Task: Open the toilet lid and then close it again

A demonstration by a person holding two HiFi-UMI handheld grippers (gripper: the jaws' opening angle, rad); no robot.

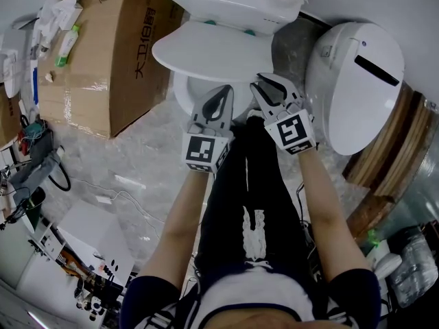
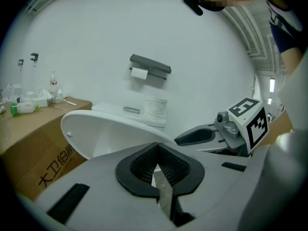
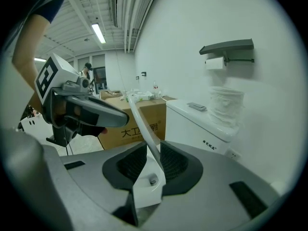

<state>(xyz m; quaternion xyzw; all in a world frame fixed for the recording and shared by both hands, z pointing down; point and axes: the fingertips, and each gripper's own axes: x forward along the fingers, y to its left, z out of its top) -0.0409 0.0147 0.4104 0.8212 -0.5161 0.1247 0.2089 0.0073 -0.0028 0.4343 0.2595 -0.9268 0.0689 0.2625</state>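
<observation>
The half-raised toilet lid (image 1: 218, 52) has its front rim running edge-on between the jaws of the right gripper (image 3: 150, 150), which clamp it. The left gripper (image 2: 157, 153) has its jaws nearly together and empty, tips just at the rim.

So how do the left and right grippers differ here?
The right gripper is shut on the edge of the lid. The left gripper is shut on nothing, and the lid lies beyond its jaws. In the head view the right gripper reaches the lid's rim, while the left gripper sits short of it, by the bowl. Both are shut and aimed toward the lid.
</observation>
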